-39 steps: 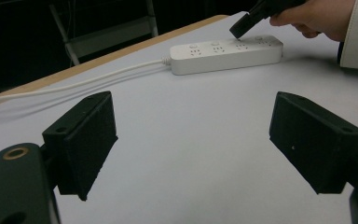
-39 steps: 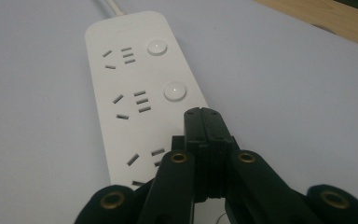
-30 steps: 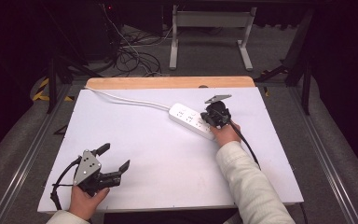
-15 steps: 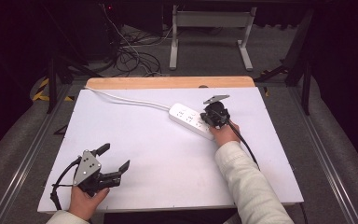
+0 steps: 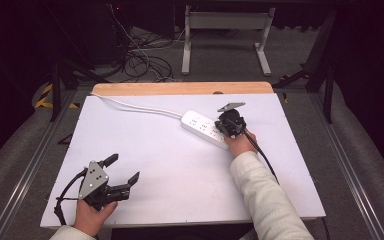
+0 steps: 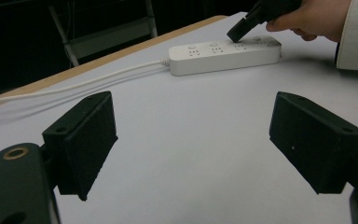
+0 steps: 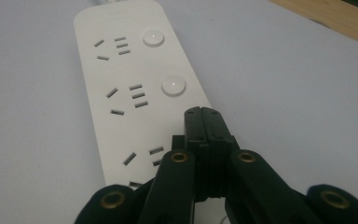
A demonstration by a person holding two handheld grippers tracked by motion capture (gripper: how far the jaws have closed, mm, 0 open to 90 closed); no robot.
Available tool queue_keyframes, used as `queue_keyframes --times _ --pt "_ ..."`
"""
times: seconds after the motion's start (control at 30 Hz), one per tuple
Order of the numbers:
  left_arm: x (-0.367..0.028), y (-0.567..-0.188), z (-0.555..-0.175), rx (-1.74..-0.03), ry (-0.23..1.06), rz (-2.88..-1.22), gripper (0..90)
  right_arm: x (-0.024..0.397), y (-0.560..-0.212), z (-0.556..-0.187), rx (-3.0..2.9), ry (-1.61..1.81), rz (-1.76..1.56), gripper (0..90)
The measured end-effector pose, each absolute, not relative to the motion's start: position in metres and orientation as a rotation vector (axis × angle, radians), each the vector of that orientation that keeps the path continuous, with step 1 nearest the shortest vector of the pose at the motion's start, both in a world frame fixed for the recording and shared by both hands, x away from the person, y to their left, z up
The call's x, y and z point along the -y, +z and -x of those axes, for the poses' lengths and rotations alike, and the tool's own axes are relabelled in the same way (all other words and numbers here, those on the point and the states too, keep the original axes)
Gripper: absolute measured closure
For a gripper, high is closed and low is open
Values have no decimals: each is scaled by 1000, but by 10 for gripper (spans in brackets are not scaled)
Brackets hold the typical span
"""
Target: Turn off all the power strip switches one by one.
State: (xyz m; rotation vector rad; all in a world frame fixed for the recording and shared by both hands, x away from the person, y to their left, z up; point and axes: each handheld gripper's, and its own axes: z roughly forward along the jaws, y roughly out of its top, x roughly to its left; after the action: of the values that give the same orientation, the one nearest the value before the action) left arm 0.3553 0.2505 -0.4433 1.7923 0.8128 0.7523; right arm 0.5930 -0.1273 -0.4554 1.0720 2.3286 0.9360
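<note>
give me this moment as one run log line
right gripper: shut, tips over power strip near its third button | left gripper: open, idle over table

No legible text (strip's mark blurred)

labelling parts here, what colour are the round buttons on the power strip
White, like the power strip body; each round button shows best in the right gripper view.

High view above the near edge facing forward, both tongs cameras low, sharing the power strip [image 5: 206, 129].
</note>
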Motion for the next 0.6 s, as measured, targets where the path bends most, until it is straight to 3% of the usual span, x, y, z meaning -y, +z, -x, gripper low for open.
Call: queue_keyframes --times 0.6 --pt "-251 -443 -355 -816 747 -1788 153 127 -457 -592 -2318 930 -1068 900"
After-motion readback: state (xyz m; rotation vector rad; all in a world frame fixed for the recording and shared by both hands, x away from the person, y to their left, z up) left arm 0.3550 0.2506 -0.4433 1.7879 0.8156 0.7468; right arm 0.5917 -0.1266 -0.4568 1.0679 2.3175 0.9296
